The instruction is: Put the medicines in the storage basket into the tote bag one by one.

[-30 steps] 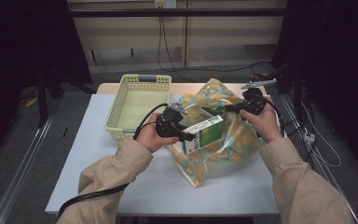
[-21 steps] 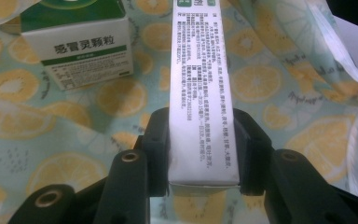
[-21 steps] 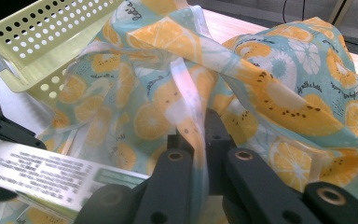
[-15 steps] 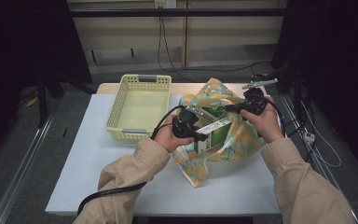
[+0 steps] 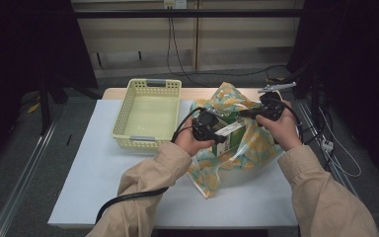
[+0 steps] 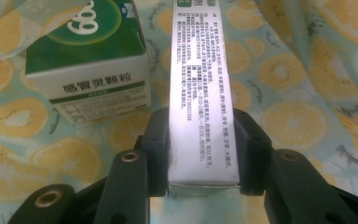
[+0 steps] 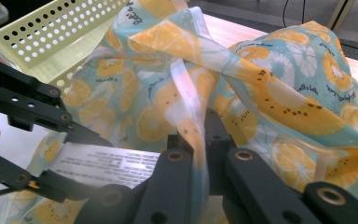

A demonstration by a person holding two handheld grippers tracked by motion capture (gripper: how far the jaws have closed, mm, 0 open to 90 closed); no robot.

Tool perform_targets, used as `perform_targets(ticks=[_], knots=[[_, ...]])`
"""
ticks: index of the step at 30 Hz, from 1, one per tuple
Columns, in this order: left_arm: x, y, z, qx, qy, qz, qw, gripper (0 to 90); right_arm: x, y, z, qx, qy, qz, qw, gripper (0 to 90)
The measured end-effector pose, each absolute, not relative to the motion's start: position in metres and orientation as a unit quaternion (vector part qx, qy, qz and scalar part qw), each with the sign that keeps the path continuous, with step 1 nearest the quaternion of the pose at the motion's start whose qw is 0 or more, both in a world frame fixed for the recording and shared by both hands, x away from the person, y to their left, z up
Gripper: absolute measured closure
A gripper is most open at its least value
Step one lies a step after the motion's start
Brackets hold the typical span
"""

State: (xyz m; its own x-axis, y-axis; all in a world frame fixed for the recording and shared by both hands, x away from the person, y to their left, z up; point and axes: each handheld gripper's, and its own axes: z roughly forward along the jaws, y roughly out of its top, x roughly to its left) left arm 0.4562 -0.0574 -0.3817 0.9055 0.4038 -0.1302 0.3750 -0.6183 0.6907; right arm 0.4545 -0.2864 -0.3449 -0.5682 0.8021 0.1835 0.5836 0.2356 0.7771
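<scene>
A bag [image 5: 259,146] printed with orange slices lies on the white table, its mouth facing my left hand. My left gripper [image 5: 221,133] is shut on the narrow sides of a long white and green carton [image 6: 200,84], held at the bag's mouth over the fabric [image 6: 298,93]. A second green and white carton [image 6: 88,60] lies inside the bag just beyond it. My right gripper [image 7: 199,135] is shut on a pinched strip of the bag's rim [image 7: 186,93], holding it up. From the right gripper view, the left gripper [image 7: 56,154] and its carton [image 7: 107,164] sit at the lower left.
A pale yellow perforated basket [image 5: 143,141] stands to the left of the bag, with nothing in it; its wall [image 7: 42,37] is close behind the bag. Cables trail from both grippers. Bare white table [image 5: 103,187] lies in front.
My left gripper has carried the carton to the right and slightly down, from beside the basket into the bag's mouth. The right gripper has kept still on the bag's rim.
</scene>
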Motion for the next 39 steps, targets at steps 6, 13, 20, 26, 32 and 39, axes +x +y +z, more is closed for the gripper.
perform_targets(ticks=[6,13,20,26,32,39], knots=[[0.459,-0.069,-0.385,0.9,0.217,0.023,0.378,63.2,0.455,-0.289,-0.346,0.449,0.773,0.43,0.126,90.0],[0.462,-0.083,-0.383,0.901,0.217,0.031,0.375,63.2,0.456,-0.287,-0.347,0.448,0.773,0.432,0.126,90.0],[0.469,-0.091,-0.387,0.896,0.229,0.031,0.379,63.2,0.456,-0.286,-0.346,0.445,0.773,0.435,0.126,90.0],[0.477,-0.098,-0.395,0.883,0.248,0.029,0.397,63.1,0.456,-0.287,-0.346,0.446,0.771,0.436,0.125,90.0],[0.48,-0.105,-0.4,0.875,0.247,0.027,0.416,62.2,0.457,-0.286,-0.348,0.446,0.772,0.437,0.122,90.0],[0.477,-0.103,-0.404,0.871,0.25,0.026,0.423,29.2,0.457,-0.284,-0.352,0.445,0.773,0.435,0.12,90.0]])
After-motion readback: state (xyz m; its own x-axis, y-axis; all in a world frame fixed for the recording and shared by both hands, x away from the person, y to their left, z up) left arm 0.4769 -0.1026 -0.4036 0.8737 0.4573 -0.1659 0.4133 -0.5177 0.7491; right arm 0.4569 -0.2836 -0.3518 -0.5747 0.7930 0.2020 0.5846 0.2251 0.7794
